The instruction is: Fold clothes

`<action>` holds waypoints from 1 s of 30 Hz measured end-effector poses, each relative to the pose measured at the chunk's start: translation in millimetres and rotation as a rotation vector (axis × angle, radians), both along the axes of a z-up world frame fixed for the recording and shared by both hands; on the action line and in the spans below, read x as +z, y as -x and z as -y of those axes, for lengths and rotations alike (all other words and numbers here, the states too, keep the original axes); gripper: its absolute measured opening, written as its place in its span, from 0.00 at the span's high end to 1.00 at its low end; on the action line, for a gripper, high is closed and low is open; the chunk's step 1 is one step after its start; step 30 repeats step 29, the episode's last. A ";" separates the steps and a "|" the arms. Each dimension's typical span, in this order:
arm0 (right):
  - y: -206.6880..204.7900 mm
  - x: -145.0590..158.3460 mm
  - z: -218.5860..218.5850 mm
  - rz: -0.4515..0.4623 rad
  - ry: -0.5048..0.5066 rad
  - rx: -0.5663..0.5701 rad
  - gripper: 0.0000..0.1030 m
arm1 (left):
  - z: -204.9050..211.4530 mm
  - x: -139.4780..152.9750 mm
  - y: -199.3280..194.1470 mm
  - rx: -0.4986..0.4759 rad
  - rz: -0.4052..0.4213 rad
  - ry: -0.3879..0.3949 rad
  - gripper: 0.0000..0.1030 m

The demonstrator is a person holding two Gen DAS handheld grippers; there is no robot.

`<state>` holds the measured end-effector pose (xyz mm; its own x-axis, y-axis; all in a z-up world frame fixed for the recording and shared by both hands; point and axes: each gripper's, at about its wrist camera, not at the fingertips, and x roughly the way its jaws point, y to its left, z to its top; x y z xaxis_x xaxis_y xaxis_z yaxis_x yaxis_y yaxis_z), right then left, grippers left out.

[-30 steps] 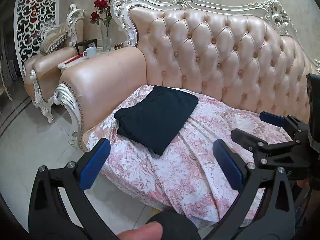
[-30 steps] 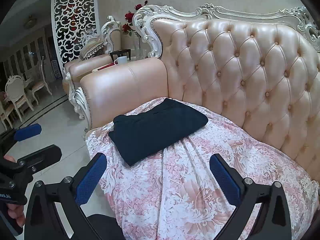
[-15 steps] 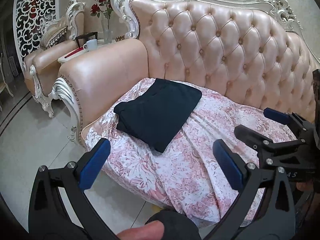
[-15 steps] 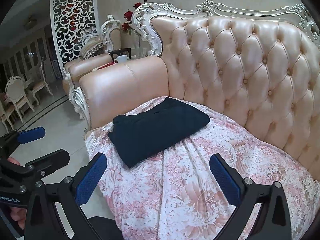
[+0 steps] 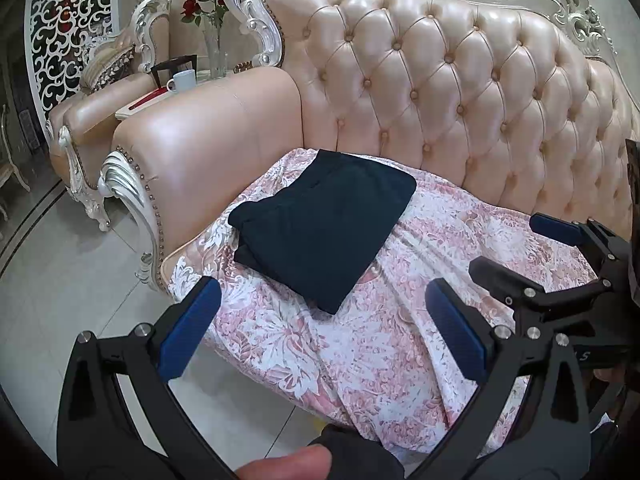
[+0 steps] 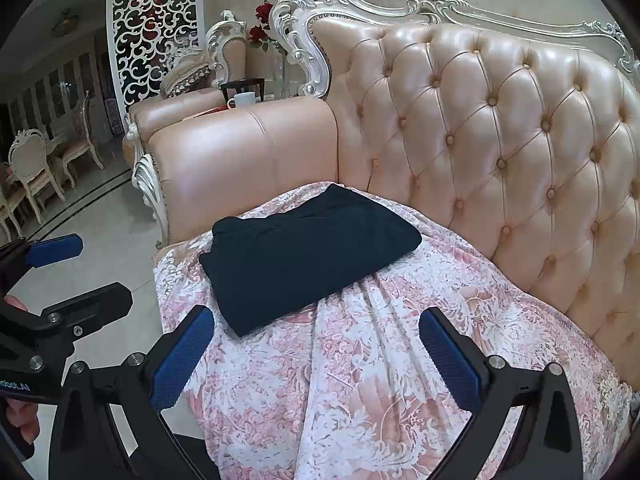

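Observation:
A dark navy garment lies folded into a neat rectangle on the pink floral cover of the sofa seat, close to the left armrest. My left gripper hangs open in front of the seat edge, short of the garment, with nothing between its blue pads. My right gripper is open too, above the cover just in front of the garment, and it holds nothing. Each gripper shows at the edge of the other's view: the right one and the left one.
The tufted pink leather sofa back rises behind the seat and the padded armrest stands left of the garment. A side table with a white cup and a vase of red roses sits beyond it. Tiled floor lies to the left.
Both grippers have drifted slightly, so the sofa and garment shift a little in view. The garment has not moved and both grippers remain open.

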<state>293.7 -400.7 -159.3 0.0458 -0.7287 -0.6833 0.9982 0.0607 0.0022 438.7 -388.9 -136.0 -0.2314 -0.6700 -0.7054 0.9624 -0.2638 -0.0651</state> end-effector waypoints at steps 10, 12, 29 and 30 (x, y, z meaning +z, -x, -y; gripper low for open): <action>-1.9 -8.7 11.1 -0.022 -0.021 0.016 0.00 | 9.5 -5.2 -0.3 0.002 0.017 -0.014 0.01; -2.0 -8.8 13.0 -0.023 -0.024 0.015 0.00 | 10.4 -4.8 -0.2 0.001 0.019 -0.013 0.01; -0.9 -9.5 13.8 -0.014 -0.033 0.018 0.00 | 10.7 -9.4 5.6 -0.010 0.037 -0.015 0.01; -0.9 -9.5 13.8 -0.014 -0.033 0.018 0.00 | 10.7 -9.4 5.6 -0.010 0.037 -0.015 0.01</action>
